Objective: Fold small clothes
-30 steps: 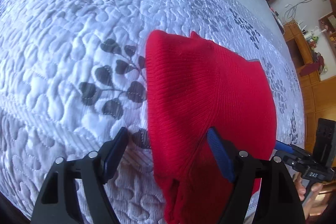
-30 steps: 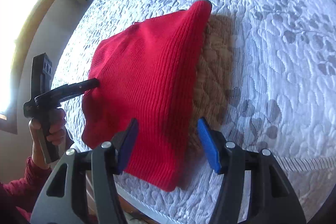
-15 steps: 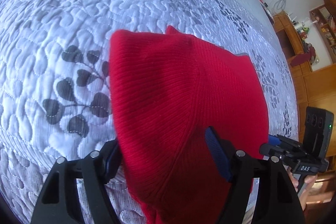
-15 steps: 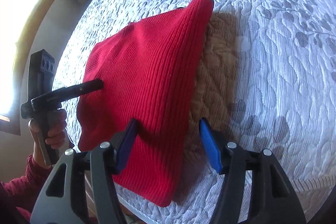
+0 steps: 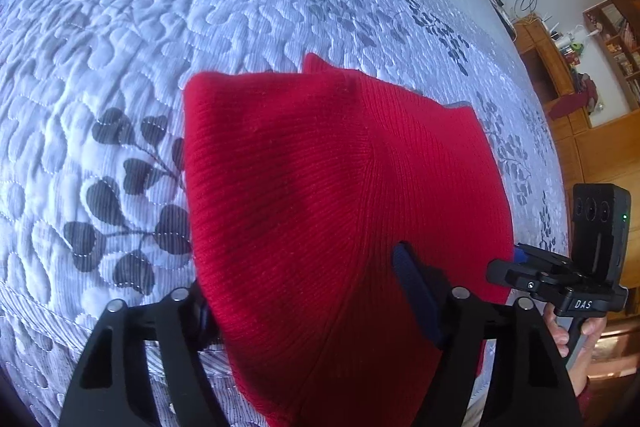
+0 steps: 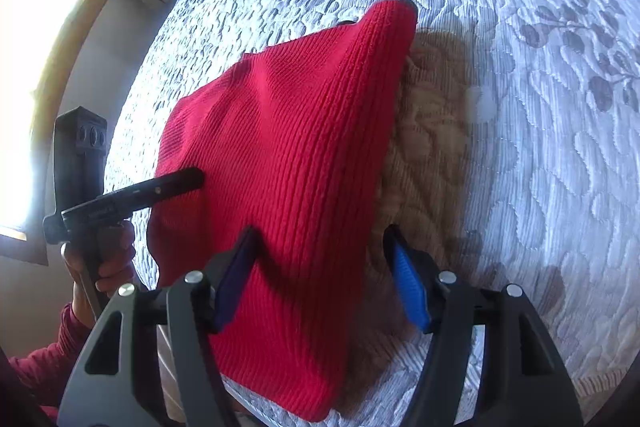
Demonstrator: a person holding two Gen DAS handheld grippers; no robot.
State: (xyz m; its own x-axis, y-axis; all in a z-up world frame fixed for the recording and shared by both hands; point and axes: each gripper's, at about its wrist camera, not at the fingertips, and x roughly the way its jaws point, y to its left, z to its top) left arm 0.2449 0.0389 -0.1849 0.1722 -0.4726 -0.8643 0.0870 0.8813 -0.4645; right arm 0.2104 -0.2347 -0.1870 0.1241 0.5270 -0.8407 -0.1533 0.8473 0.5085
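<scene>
Red knit garment (image 5: 340,211) lies on the quilted bedspread (image 5: 120,47), centre to lower frame; left gripper (image 5: 320,307) closing astride its near edge, presumably to take a fold hold, though pad contact is hidden. Right gripper (image 6: 320,283) opening, fabric between its jaws, right pad clear. Only the right view shows the garment's brown-tinted shadow and the window (image 6: 44,27), upper left.

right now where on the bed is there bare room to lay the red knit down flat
Bare quilt runs wide beyond and left of the red knit in the left view, and right of its shadow in the right view. It is crowded at the near edge, where the left gripper and right gripper straddle it.
</scene>
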